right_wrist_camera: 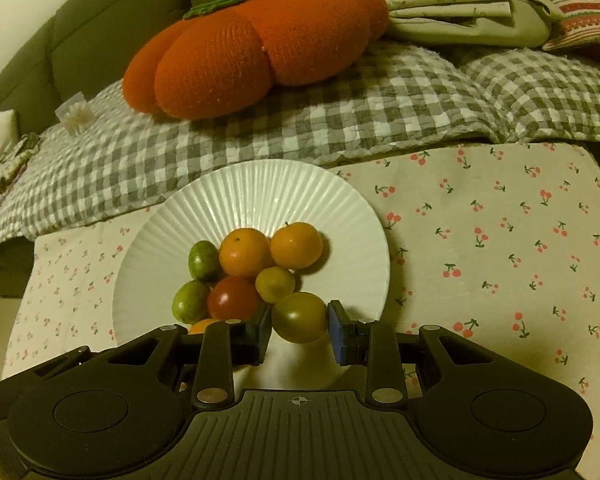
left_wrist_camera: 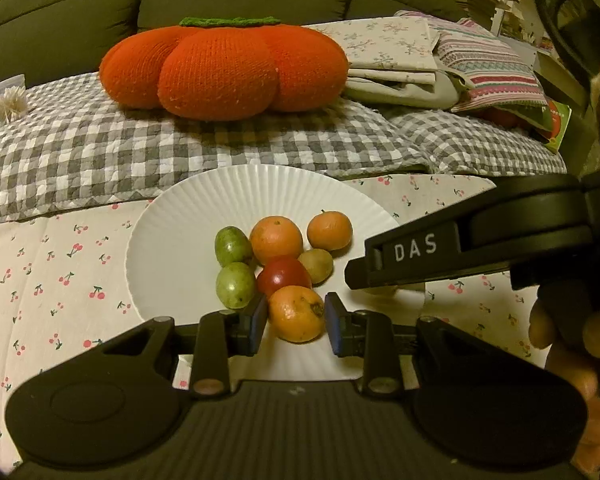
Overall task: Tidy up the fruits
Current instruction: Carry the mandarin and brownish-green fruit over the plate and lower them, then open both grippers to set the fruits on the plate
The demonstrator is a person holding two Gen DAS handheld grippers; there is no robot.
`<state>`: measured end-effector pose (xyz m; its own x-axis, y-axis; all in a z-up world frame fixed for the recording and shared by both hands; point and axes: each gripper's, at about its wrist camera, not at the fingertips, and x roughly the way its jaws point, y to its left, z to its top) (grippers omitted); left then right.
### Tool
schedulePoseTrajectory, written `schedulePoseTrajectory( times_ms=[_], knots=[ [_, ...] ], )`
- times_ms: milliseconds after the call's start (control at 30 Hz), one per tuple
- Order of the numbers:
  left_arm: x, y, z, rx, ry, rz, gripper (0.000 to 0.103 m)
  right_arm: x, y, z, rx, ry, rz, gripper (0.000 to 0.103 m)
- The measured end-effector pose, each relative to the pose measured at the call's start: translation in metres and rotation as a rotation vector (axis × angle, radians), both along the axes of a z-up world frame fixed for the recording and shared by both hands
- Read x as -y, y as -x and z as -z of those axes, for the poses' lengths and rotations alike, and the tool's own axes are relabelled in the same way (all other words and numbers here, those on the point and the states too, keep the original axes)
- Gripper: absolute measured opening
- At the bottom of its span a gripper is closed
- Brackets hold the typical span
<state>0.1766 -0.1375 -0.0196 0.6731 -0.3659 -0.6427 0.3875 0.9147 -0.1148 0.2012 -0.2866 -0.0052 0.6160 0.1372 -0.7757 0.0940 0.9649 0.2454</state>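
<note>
Orange fruit (left_wrist_camera: 297, 313) at plate's (left_wrist_camera: 172, 240) 6 o'clock, bracketed by left gripper (left_wrist_camera: 296, 322), contact unclear. Olive tomato (right_wrist_camera: 299, 317) pinched by right gripper (right_wrist_camera: 299, 330). Both judged light, smooth, bruisable; widest middle best gripped.

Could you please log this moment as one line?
left hand-held gripper: shut on orange | right hand-held gripper: shut on olive-green fruit | both over white plate
</note>
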Motion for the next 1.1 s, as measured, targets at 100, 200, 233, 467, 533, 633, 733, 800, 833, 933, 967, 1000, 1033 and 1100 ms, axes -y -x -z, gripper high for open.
schedulePoseTrajectory(
  times_ms=[100, 200, 233, 467, 533, 633, 733, 800, 833, 933, 967, 1000, 1033, 1100],
  knots=[
    [0.001, 0.001, 0.0, 0.005, -0.004, 0.006, 0.033, 0.0, -0.001, 0.002, -0.005, 0.004, 0.006, 0.03],
    [0.0, 0.004, -0.002, 0.019, -0.002, 0.01, 0.041, 0.003, -0.001, 0.002, -0.004, -0.005, 0.022, 0.031],
    [-0.001, 0.005, -0.004, 0.022, 0.003, 0.01, 0.042, 0.004, -0.001, 0.001, -0.002, -0.011, 0.028, 0.033],
    [-0.019, 0.011, -0.014, 0.018, 0.03, -0.006, 0.047, 0.017, 0.008, -0.012, 0.023, -0.052, 0.075, 0.039],
    [-0.028, 0.012, -0.019, 0.016, 0.042, -0.026, 0.047, 0.022, 0.011, -0.015, 0.026, -0.077, 0.089, 0.039],
    [-0.041, 0.013, -0.025, 0.015, 0.049, -0.054, 0.047, 0.027, 0.017, -0.021, 0.028, -0.095, 0.11, 0.039],
    [-0.052, 0.016, -0.03, 0.008, 0.048, -0.081, 0.047, 0.03, 0.024, -0.026, 0.026, -0.118, 0.124, 0.039],
    [-0.059, 0.018, -0.032, 0.002, 0.045, -0.099, 0.047, 0.03, 0.028, -0.029, 0.021, -0.132, 0.128, 0.039],
    [-0.062, 0.02, -0.033, 0.0, 0.043, -0.105, 0.047, 0.029, 0.03, -0.03, 0.022, -0.135, 0.127, 0.039],
    [-0.07, 0.027, -0.035, -0.004, 0.033, -0.117, 0.047, 0.025, 0.037, -0.033, 0.017, -0.134, 0.125, 0.039],
    [-0.072, 0.029, -0.035, -0.006, 0.028, -0.118, 0.047, 0.023, 0.039, -0.035, 0.018, -0.136, 0.12, 0.039],
    [-0.074, 0.032, -0.036, -0.009, 0.021, -0.123, 0.047, 0.02, 0.042, -0.037, 0.019, -0.137, 0.114, 0.039],
    [-0.077, 0.035, -0.036, -0.014, 0.018, -0.129, 0.047, 0.018, 0.044, -0.039, 0.019, -0.135, 0.109, 0.039],
    [-0.081, 0.041, -0.037, -0.018, 0.012, -0.139, 0.048, 0.013, 0.049, -0.043, 0.022, -0.138, 0.098, 0.039]
  ],
)
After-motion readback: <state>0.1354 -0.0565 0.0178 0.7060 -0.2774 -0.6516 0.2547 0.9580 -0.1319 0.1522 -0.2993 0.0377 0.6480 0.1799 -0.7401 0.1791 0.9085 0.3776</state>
